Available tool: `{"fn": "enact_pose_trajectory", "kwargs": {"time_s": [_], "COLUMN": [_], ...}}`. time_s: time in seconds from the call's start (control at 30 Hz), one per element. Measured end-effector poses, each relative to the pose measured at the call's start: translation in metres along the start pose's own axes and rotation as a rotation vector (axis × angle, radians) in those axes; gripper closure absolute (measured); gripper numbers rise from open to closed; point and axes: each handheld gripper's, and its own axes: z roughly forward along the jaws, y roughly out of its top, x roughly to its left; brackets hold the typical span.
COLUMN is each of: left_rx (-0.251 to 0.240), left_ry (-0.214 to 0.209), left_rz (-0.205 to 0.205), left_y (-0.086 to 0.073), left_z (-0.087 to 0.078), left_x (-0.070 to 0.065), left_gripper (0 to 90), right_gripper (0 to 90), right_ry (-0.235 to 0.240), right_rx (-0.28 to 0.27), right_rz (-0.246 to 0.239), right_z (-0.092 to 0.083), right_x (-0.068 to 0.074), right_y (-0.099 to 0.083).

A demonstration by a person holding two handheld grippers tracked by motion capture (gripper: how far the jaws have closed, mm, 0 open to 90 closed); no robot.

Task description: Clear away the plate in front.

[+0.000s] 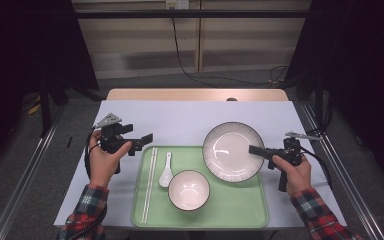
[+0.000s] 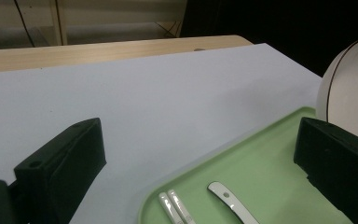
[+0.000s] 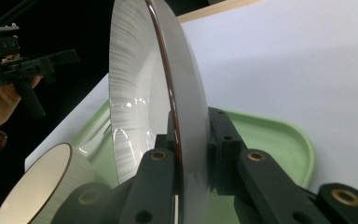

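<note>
My right gripper (image 1: 254,150) is shut on the right rim of a white plate (image 1: 232,150) with a dark edge. The plate is tilted over the green tray's (image 1: 240,205) far right part. In the right gripper view the rim (image 3: 186,116) is clamped between both jaws. My left gripper (image 1: 145,141) hovers open and holds nothing, just off the tray's far left corner. In the left gripper view its jaws stand wide apart (image 2: 198,140) over the white sheet and the tray edge (image 2: 270,158). The plate (image 2: 349,93) is at the right there.
On the tray lie a pair of white chopsticks (image 1: 150,180), a white spoon (image 1: 166,170) and a white bowl (image 1: 189,190). A white sheet (image 1: 195,117) covers the wooden table. Metal rails run along both sides of the table.
</note>
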Motion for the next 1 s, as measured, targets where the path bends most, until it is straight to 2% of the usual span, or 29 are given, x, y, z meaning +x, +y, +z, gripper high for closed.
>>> {"fn": "enact_pose_trajectory", "kwargs": {"time_s": [1.0], "left_rx": [0.022], "left_ry": [-0.005], "left_rz": [0.015], "left_y": [-0.0031], "left_z": [0.0054], "left_x": [-0.0007], "left_gripper": [2.4], "right_gripper": [81.0], "right_ry": [0.022], "right_rx": [0.102], "right_rz": [0.023], "right_z": [0.0066], "right_x": [-0.0005], "right_y": [-0.0065]}}
